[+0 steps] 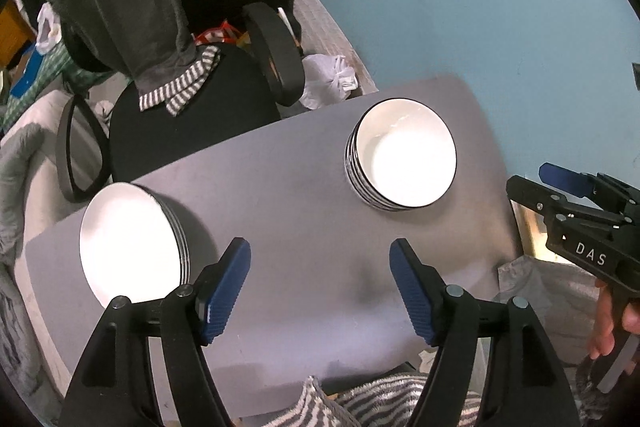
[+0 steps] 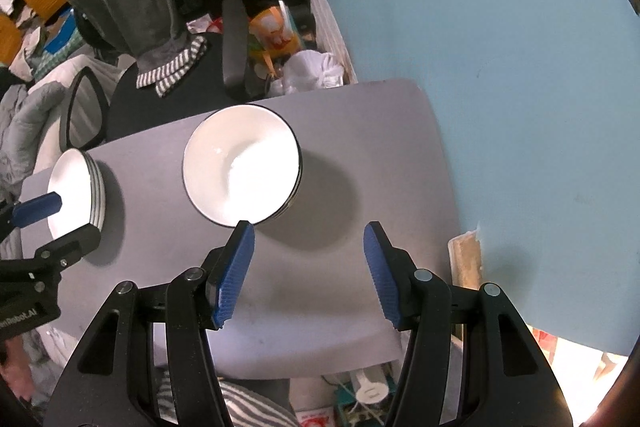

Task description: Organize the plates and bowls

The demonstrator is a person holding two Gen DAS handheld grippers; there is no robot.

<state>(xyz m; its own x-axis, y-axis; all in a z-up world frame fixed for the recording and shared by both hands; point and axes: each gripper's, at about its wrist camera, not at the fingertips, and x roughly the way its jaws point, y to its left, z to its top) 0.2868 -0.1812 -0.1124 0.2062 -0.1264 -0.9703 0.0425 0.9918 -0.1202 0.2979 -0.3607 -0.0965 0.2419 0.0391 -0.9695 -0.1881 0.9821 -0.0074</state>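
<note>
two stacks of crockery on a small grey rectangular tabletop (image 1: 288, 211), set against a pale blue wall (image 1: 480, 7). toward the far right corner, a stack of white bowls with black rims and striped outsides (image 1: 404, 155), upright, nested one inside another. at the near left edge, a stack of white plates with dark striped edges (image 1: 128, 247), well apart from the bowls, bare table between them.

left gripper with black arms and blue ribbed pads (image 1: 320, 287) held above the near part of the table, fingers wide apart, clamped on nothing; left pad just beside the plates' near edge, contact not clear. right gripper of the same black and blue make (image 2: 306, 271) likewise spread open and empty, hanging over the table just short of the bowls (image 2: 240, 163); tip of its left pad overlapping the bowls' near rim in the right wrist view, touching or not hard to say. from that view, plates (image 2: 74, 191) off to the left, with the left gripper (image 2: 40, 227) in front of them.

beyond the table, a black office chair with curved armrests (image 1: 192, 115), a dark grey towel with a striped end (image 1: 136, 7) draped over its back. a white plastic bag (image 1: 326, 79) on the floor between chair and wall. grey and white striped fabric (image 1: 360, 403) at the near edge below the table.
</note>
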